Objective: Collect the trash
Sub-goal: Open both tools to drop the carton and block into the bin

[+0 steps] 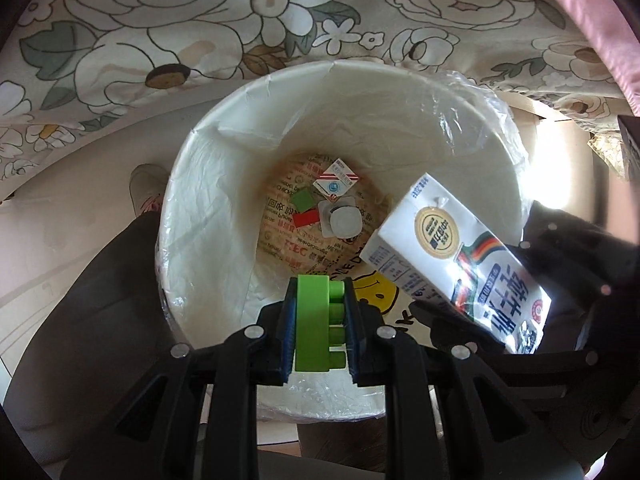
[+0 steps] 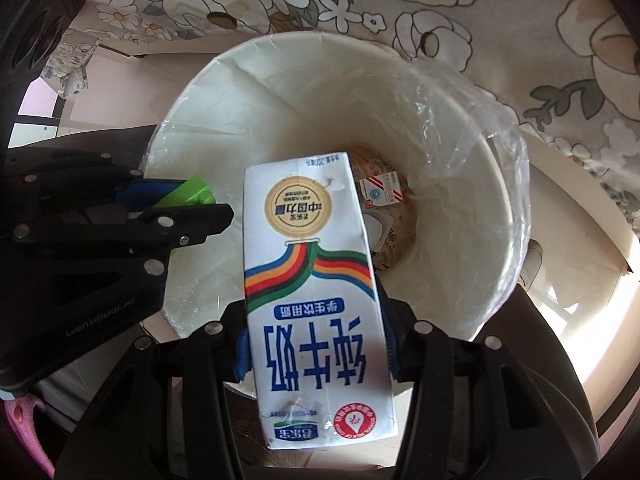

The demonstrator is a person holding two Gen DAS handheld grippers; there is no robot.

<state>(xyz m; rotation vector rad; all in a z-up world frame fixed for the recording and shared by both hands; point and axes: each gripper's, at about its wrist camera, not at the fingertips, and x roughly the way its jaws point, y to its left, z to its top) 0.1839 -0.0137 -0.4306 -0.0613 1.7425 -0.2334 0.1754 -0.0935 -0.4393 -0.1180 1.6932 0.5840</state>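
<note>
The white milk carton with rainbow stripes (image 2: 316,300) pinched in your right fingers (image 2: 316,356) hangs over the lined white bin (image 1: 400,128), while the green toy brick (image 1: 316,320) clamped at its nine o'clock could snag the loose liner.

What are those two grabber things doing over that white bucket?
A person is tidying up trash with a grabber in each hand. The left gripper is shut on a green toy brick, and the right gripper is shut on a milk carton. Both are held above the white bin, which has a clear plastic liner. A few small bits already lie at the bottom; these two pieces have not been dropped in yet.
</note>
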